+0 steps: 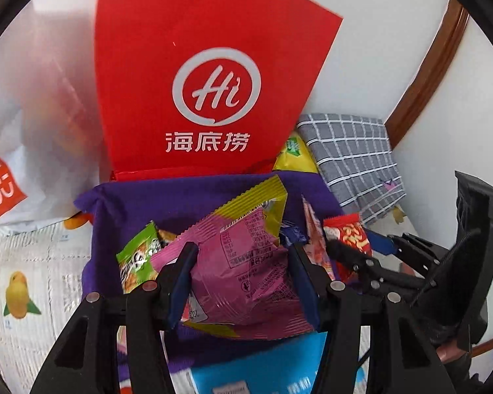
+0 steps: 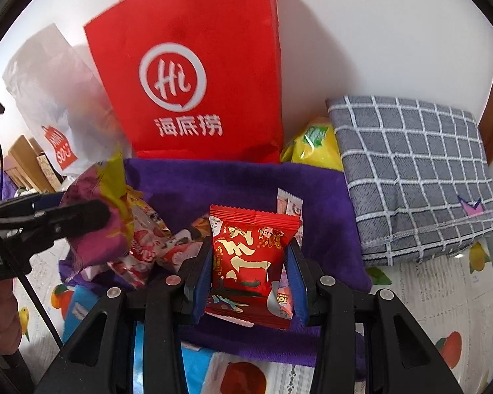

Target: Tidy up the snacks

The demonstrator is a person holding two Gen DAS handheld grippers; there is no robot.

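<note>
The left tongs [image 1: 243,282] clamp a pink snack packet [image 1: 246,262] above the purple cloth [image 1: 154,197]. The right tongs [image 2: 251,282] grip a red snack packet [image 2: 251,256] over that cloth, before the red paper bag [image 2: 194,65].

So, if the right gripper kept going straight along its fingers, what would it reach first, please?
The right gripper, shut on the red snack packet, points over the purple cloth. Straight ahead stands the red Haidilao paper bag, probably the first obstacle, though depth is unclear in this fisheye view.
</note>
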